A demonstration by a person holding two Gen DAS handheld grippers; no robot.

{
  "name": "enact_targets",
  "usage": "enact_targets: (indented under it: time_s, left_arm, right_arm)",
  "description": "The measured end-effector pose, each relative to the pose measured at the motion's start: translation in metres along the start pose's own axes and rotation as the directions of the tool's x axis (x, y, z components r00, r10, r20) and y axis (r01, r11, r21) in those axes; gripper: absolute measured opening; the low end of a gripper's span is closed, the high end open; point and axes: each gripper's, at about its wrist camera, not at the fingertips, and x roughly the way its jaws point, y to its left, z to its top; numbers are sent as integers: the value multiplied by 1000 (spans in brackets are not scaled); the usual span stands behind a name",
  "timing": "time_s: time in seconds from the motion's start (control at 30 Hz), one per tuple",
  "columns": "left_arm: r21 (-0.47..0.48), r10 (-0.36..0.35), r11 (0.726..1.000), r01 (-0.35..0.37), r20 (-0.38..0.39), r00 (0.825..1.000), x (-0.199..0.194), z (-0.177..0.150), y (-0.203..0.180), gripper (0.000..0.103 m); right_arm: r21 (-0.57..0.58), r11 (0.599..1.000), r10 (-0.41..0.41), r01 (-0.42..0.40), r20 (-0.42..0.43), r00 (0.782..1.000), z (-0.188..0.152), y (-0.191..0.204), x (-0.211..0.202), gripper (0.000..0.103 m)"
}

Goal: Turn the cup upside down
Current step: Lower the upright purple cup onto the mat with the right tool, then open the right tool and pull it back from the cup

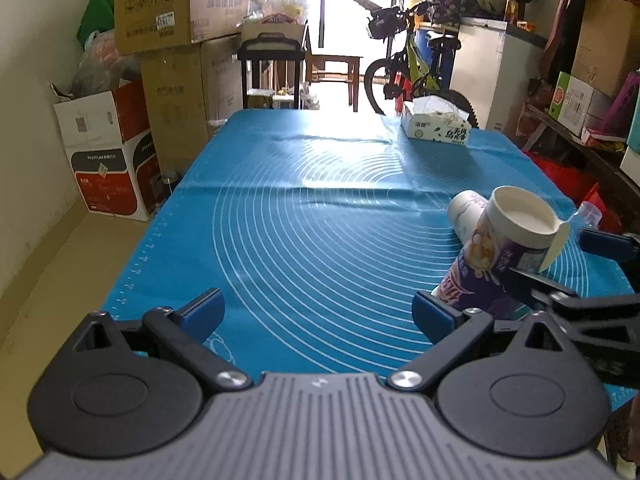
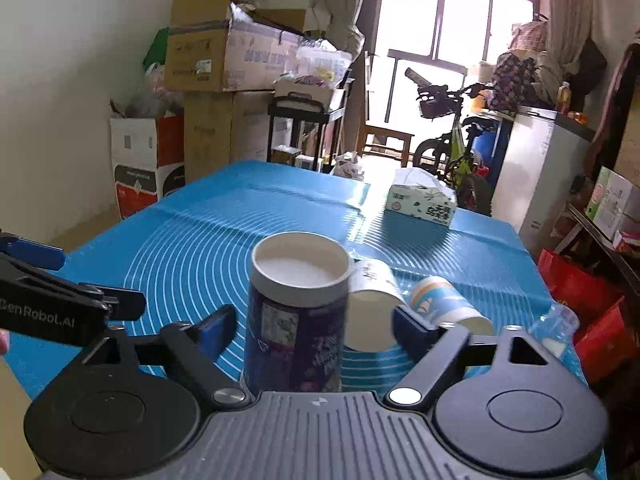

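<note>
A purple printed paper cup (image 2: 296, 320) with a white rim stands mouth up on the blue mat (image 2: 192, 248). It sits between the open fingers of my right gripper (image 2: 316, 330), and neither blue pad touches it. In the left wrist view the same cup (image 1: 492, 256) appears at the right, with the right gripper's fingers on either side of it. My left gripper (image 1: 318, 314) is open and empty over the mat, to the left of the cup. Two white cups (image 2: 372, 300) (image 2: 444, 300) lie on their sides just behind the purple cup.
A tissue box (image 2: 422, 200) sits at the mat's far right. A clear plastic bottle (image 2: 556, 328) lies near the right table edge. Stacked cardboard boxes (image 2: 216, 60), a bicycle (image 2: 452, 136) and a white freezer (image 2: 536, 168) stand beyond the table.
</note>
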Motion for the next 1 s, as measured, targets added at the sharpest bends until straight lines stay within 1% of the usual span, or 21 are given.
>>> enact_targets:
  time_s: [0.07, 0.17, 0.3, 0.43, 0.57, 0.73, 0.9, 1.0]
  left_arm:
    - [2, 0, 1000, 0, 21, 1000, -7, -2, -1, 99]
    - [11, 2, 1000, -2, 46, 999, -16, -6, -4, 99]
    - [31, -9, 1000, 6, 76, 997, -29, -13, -8, 99]
    - [33, 9, 999, -12, 98, 995, -39, -24, -16, 99]
    - [55, 3, 998, -8, 100, 995, -45, -36, -26, 99]
    - [66, -15, 998, 8, 94, 995, -54, -49, -33, 99]
    - [88, -8, 996, -1, 109, 994, -61, -56, -40, 99]
    - [82, -13, 997, 4, 110, 994, -63, -58, -40, 99]
  right_arm:
    - [18, 1000, -8, 8, 21, 1000, -5, -6, -16, 100]
    - [33, 999, -32, 31, 31, 999, -12, -15, -35, 101]
    - [70, 996, -48, 46, 26, 999, -26, -29, -56, 101]
    - [108, 993, -55, 52, 24, 998, -37, -38, -73, 101]
    - [126, 990, -63, 59, 26, 998, -44, -42, -84, 101]
    - [122, 991, -65, 62, 21, 998, -52, -41, -92, 101]
    - [123, 991, -61, 58, 17, 998, -58, -40, -98, 101]
    - [124, 991, -57, 55, 16, 998, -60, -40, -100, 101]
